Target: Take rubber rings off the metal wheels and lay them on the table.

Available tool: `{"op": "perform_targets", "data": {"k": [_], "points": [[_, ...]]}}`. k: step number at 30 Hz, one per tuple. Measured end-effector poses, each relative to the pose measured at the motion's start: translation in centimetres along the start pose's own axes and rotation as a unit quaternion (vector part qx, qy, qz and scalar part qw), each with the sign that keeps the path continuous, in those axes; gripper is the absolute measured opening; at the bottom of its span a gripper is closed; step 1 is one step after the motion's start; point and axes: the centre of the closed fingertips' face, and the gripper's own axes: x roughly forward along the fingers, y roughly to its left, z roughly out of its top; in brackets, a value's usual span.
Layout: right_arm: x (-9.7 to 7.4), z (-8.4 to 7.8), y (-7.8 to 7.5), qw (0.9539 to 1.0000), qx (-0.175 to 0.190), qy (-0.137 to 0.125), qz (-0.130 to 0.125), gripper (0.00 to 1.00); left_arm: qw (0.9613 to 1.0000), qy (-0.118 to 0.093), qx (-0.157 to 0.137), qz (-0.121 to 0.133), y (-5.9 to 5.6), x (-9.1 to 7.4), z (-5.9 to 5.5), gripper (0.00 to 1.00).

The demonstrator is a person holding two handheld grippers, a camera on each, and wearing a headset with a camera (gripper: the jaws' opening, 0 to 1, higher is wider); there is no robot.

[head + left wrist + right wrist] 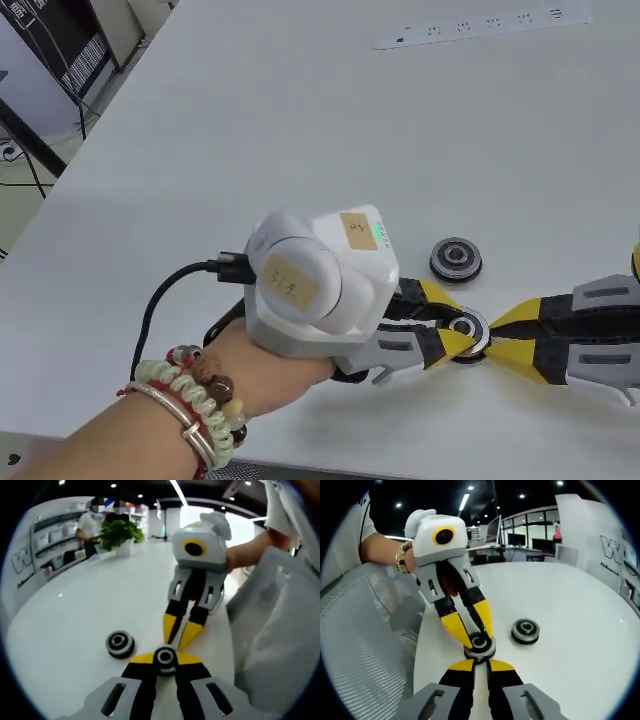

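2 small metal wheels on white bench, each w/ silver hub, dark centre & black rubber ring on the rim. Free wheel lies flat by itself, just beyond the other one & apart from it. Held wheel also sits flat at bench level, pinched btwn yellow fingers of left gripper, w/ right gripper tips meeting its opposite edge; can't tell if they grip the ring.
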Motion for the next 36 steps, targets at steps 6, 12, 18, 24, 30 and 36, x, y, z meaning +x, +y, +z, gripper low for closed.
{"op": "perform_targets", "data": {"k": [6, 12, 18, 24, 30, 36], "points": [[0.0, -0.1, 0.1, 0.9985, -0.048, 0.022, -0.013, 0.02, 1.0, -0.005, -0.001, 0.003, 0.0, 0.0, 0.0, 0.15], [0.0, -0.2, -0.1, 0.9992, -0.022, 0.025, -0.024, 0.0, 0.9999, -0.013, -0.004, 0.003, 0.1, 0.0, 0.0, 0.15], [-0.1, -0.2, -0.3, 0.9991, -0.001, 0.03, -0.03, 0.0, 0.9999, -0.011, -0.003, 0.006, 0.1, 0.0, 0.0, 0.15], [-0.1, -0.1, -0.6, 0.9985, 0.037, 0.032, -0.027, 0.0, 0.9999, -0.011, -0.004, 0.006, 0.1, 0.0, 0.0, 0.14], [-0.4, 0.0, -0.6, 0.9954, 0.091, 0.02, -0.024, 0.0, 0.9999, -0.012, -0.004, 0.005, 0.1, 0.0, 0.0, 0.14], [-0.6, 0.0, -0.9, 0.9854, 0.169, -0.009, -0.016, 0.0, 0.9999, -0.012, -0.003, 0.005, 0.0, -0.1, 0.0, 0.14]]}}
